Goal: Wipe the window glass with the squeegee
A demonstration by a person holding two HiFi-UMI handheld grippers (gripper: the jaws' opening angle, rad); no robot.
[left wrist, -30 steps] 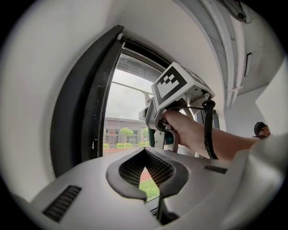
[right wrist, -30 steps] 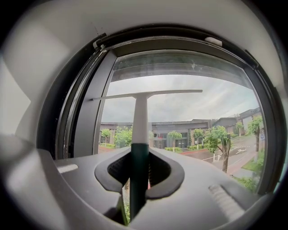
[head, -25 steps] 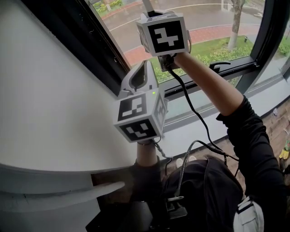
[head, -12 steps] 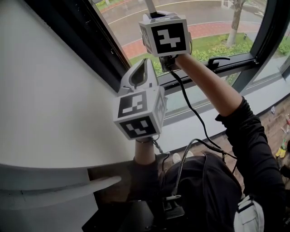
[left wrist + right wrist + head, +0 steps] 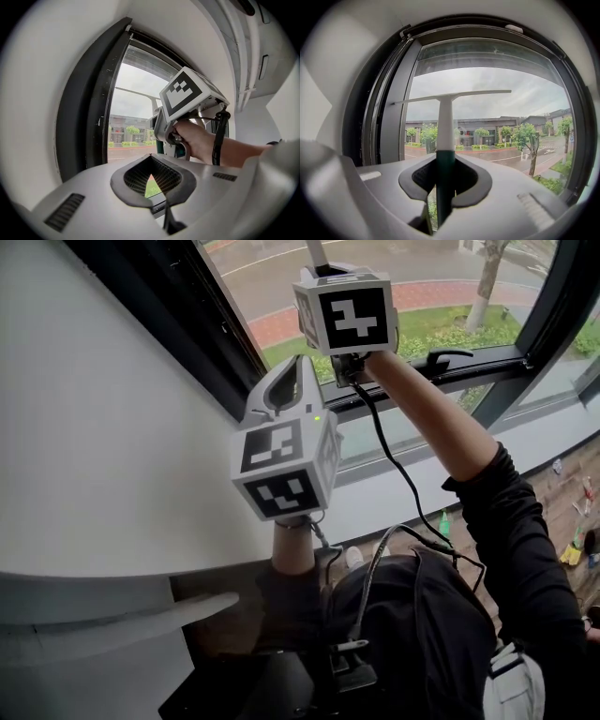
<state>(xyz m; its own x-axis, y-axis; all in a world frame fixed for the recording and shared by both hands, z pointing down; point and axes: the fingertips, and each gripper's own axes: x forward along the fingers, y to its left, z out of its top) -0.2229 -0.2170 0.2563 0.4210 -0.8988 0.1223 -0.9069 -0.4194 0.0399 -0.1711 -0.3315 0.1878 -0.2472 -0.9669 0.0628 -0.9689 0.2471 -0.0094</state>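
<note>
The window glass fills the right gripper view; before it the squeegee rises to twelve o'clock, light, stiff and thin by its look, best held low on the handle, where the jaws of the right gripper pinch its green end. Only that view shows the blade; the head view shows the left gripper, jaws pressed together on nothing, at seven o'clock of the right.

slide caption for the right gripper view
Right gripper holds the squeegee by its handle, blade raised before the window glass.
</note>
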